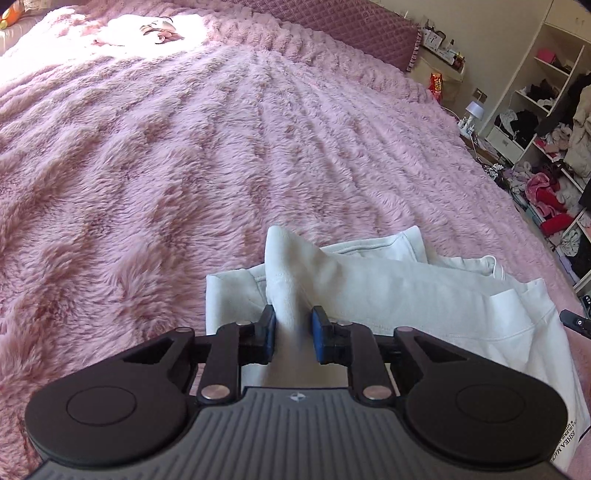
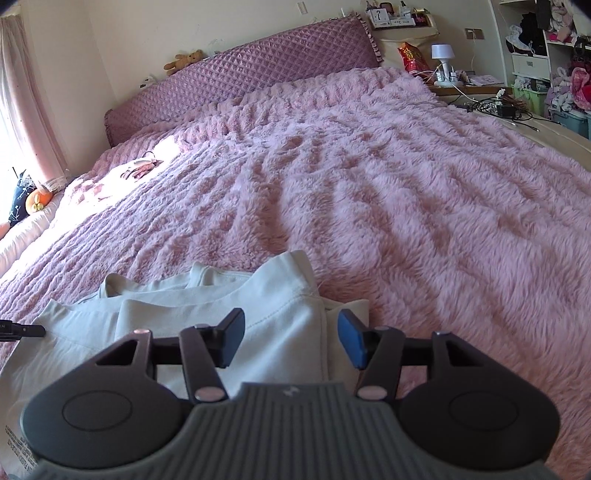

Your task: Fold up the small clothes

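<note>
Pinching a raised fold of the white cotton garment (image 1: 369, 288) at lower centre of its frame, the left gripper (image 1: 293, 328) should lift evenly, keeping the hem straight. Rightward, the right gripper (image 2: 291, 341) hangs wide, holding nothing. The garment's long axis runs across the fluffy pink blanket (image 2: 406, 206).

Bright daylight, blown-out sun patch on blanket (image 1: 155, 33), fisheye bend at edges, sharp w/ dark corners
</note>
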Demonstrator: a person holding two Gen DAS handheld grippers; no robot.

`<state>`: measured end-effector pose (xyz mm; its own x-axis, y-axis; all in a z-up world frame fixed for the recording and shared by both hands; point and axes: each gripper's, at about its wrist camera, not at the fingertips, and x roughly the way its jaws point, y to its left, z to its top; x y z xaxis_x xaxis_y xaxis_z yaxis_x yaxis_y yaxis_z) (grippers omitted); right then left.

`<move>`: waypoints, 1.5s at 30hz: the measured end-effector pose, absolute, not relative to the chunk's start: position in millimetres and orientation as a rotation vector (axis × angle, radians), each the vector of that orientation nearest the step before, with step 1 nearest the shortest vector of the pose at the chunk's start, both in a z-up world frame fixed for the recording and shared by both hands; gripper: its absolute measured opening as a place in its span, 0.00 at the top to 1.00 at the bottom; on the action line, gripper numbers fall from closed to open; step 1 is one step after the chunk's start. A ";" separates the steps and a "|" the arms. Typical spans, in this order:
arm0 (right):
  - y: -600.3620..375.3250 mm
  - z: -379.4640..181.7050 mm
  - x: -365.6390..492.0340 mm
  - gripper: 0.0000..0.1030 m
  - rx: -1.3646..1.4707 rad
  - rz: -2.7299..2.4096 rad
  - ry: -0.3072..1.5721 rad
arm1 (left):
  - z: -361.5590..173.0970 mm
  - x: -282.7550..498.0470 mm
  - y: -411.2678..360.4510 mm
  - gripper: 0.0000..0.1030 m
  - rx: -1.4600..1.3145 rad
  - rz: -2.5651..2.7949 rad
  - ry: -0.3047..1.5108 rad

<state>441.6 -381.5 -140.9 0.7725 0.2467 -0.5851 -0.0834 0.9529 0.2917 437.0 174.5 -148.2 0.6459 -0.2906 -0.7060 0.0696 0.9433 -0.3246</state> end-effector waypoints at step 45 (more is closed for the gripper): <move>-411.6 -162.3 265.6 0.81 0.383 0.199 0.808 | -149.7 255.1 231.2 0.56 -0.526 -0.243 0.771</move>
